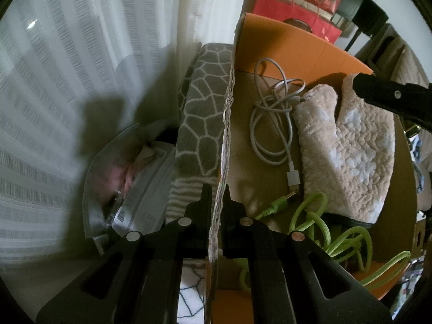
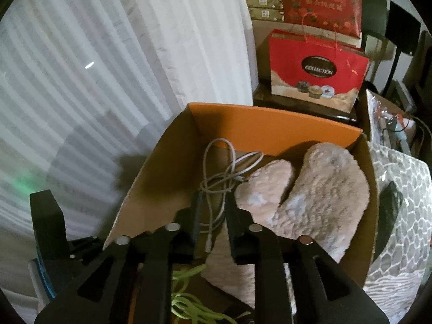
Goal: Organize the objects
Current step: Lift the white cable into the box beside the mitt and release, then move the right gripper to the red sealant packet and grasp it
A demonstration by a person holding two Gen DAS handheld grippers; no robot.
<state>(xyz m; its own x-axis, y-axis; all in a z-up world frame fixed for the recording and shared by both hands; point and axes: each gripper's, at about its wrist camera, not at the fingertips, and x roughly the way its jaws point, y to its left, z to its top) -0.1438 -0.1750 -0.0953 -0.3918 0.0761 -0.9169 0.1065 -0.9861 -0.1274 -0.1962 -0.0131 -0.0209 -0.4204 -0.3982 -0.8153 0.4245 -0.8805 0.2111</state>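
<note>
While left gripper (image 1: 216,197) pinches box wall (image 1: 225,124) (steadying it), right gripper (image 2: 212,208) hangs part-open over white cable (image 2: 216,178), nothing grasped.

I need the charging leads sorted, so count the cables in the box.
2. The grey cable lies coiled on the box floor beside the fleece mitten; the green cable lies tangled at the near end. More may hide under the mitten.
</note>
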